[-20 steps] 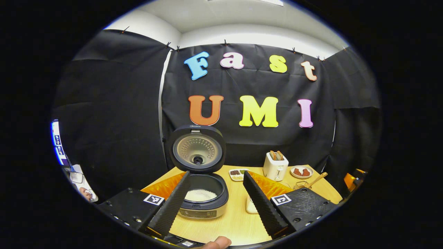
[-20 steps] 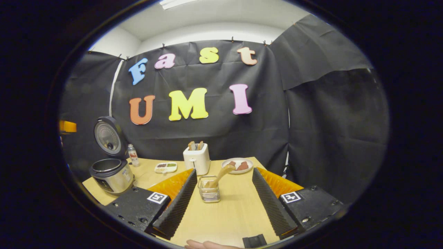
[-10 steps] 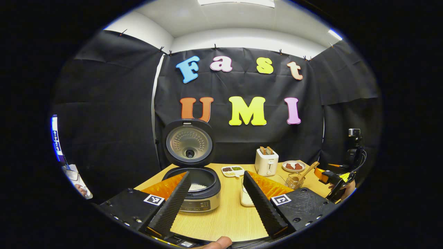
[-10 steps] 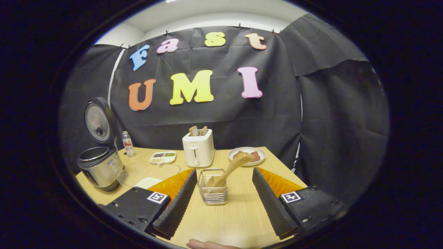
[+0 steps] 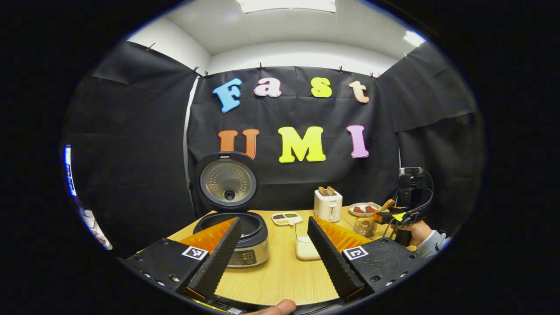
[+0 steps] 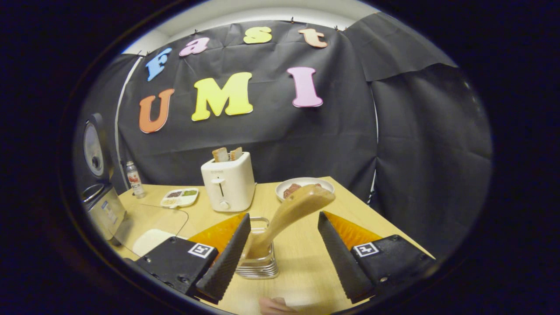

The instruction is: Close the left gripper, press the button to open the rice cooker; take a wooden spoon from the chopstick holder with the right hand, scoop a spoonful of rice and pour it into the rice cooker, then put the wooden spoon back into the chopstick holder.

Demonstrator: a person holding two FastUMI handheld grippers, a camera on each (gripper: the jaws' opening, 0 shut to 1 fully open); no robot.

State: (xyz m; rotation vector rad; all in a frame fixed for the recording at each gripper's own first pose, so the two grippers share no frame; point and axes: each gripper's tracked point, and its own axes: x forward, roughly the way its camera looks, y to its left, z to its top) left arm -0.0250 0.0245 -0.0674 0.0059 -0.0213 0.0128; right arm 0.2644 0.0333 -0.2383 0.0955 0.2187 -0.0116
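We see the right claw (image 6: 280, 251) spread wide, empty, flanking the wooden spoon (image 6: 291, 210) leaning in the chopstick holder (image 6: 260, 262). Behind stand a toaster (image 6: 228, 181) and plate (image 6: 302, 186). Left claw (image 5: 273, 253) gapes empty before the open rice cooker (image 5: 234, 236) on the bench (image 5: 280, 275).

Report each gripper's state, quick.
Left gripper: open, holding nothing.
Right gripper: open, wooden spoon between its fingers, not gripped.
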